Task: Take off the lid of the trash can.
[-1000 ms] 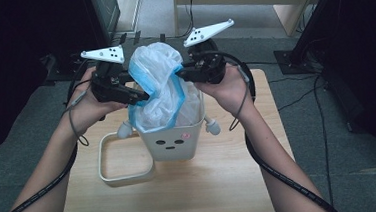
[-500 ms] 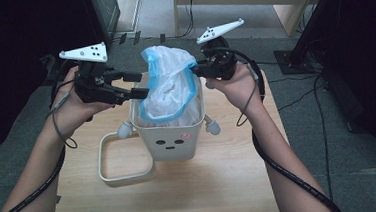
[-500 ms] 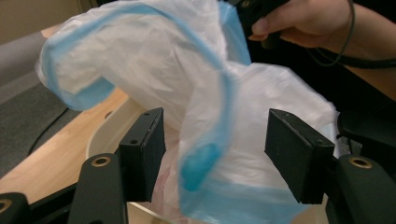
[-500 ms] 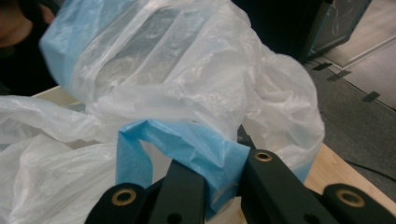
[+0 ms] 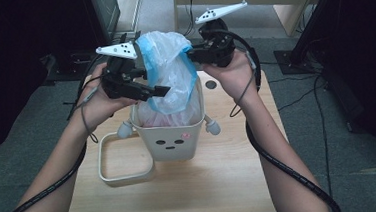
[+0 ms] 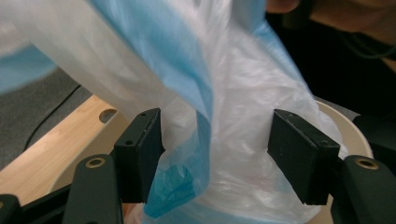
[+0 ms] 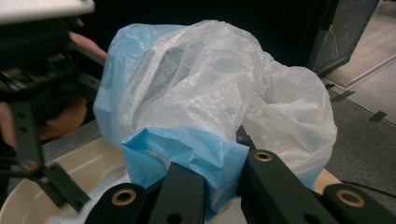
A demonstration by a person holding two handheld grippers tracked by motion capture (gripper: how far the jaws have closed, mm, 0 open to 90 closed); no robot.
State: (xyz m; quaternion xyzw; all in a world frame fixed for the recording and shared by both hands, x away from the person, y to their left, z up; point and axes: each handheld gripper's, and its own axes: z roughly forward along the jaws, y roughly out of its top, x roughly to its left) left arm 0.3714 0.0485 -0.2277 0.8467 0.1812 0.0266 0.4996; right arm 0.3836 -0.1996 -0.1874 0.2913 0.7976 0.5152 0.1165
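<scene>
Bag (image 5: 168, 70) half out of bin (image 5: 170, 137); right gripper (image 5: 195, 53) jaws clamp its rim, left gripper (image 5: 161, 92) jaws just opening, gaping around it.

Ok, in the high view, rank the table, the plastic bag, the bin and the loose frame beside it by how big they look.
1. Table.
2. Plastic bag and bin: they look alike; the raised bag is nearer the camera, so unranked.
3. Frame.
</scene>
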